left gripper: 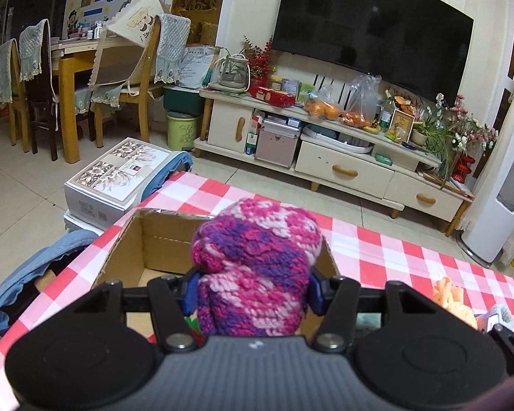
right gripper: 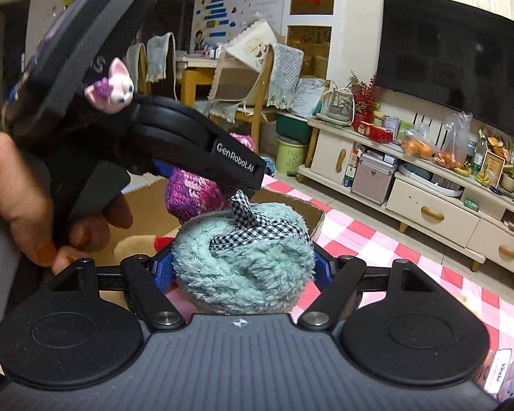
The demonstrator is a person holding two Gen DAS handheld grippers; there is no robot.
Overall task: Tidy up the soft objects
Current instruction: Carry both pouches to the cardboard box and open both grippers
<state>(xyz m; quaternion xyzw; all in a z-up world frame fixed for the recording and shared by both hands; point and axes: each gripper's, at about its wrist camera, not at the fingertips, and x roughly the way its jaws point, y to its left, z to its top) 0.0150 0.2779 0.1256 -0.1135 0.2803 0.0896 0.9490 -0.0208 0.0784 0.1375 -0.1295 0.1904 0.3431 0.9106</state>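
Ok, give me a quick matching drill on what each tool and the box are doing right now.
Things:
1. pink and purple knitted item
2. fluffy mint-green item with checked ribbon
3. open brown cardboard box
4. small orange soft item

States:
A. lying on the checked cloth
B. clamped in the right tool
C. standing on the table
D. clamped in the left tool

Pairs: 1-D, 2-B, 3-C, 4-A

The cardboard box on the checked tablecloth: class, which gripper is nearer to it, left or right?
Left. The left gripper, clamping a pink knitted item, hangs at the cardboard box. The right gripper, gripping a teal fluffy item, sits behind it, further out.
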